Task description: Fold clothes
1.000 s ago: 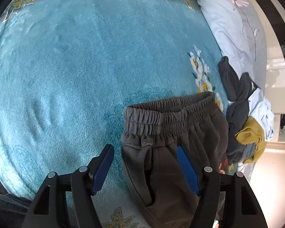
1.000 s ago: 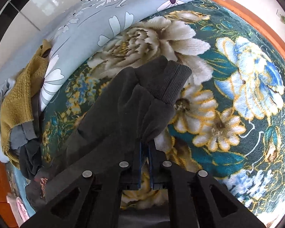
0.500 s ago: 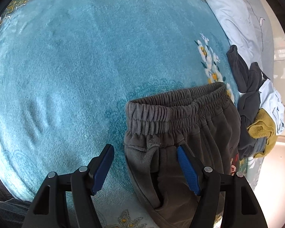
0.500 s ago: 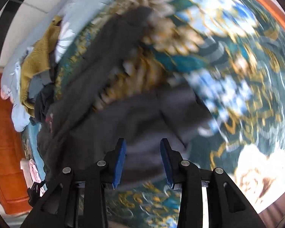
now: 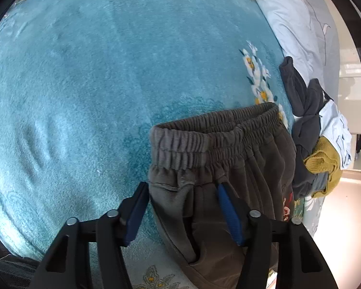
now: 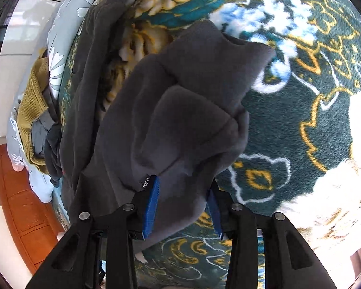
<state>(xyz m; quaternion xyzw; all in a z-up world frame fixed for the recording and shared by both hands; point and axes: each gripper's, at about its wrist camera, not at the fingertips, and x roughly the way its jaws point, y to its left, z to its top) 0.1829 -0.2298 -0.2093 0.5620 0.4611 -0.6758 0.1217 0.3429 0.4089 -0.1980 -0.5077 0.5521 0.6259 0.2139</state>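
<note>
Dark grey sweatpants (image 5: pixel 219 163) lie on the teal floral blanket (image 5: pixel 89 77), elastic waistband toward the far side. My left gripper (image 5: pixel 183 212) is open, its blue pads on either side of the pants' left hip corner near the pocket. In the right wrist view the pants' leg end (image 6: pixel 180 110) lies bunched and folded over on the blanket's dark flowered part (image 6: pixel 312 120). My right gripper (image 6: pixel 183 204) is open, its pads on either side of the leg fabric.
A heap of clothes, mustard knit (image 5: pixel 322 166), dark grey and light blue pieces, lies at the right beside a pale blue flowered quilt (image 5: pixel 298 19). It also shows in the right wrist view (image 6: pixel 33 101), with an orange wooden cabinet (image 6: pixel 24 204) beyond.
My right gripper has let go of the pant leg and opened; the leg end now lies dropped and folded over. My left gripper has moved closer onto the waist corner, still open.
</note>
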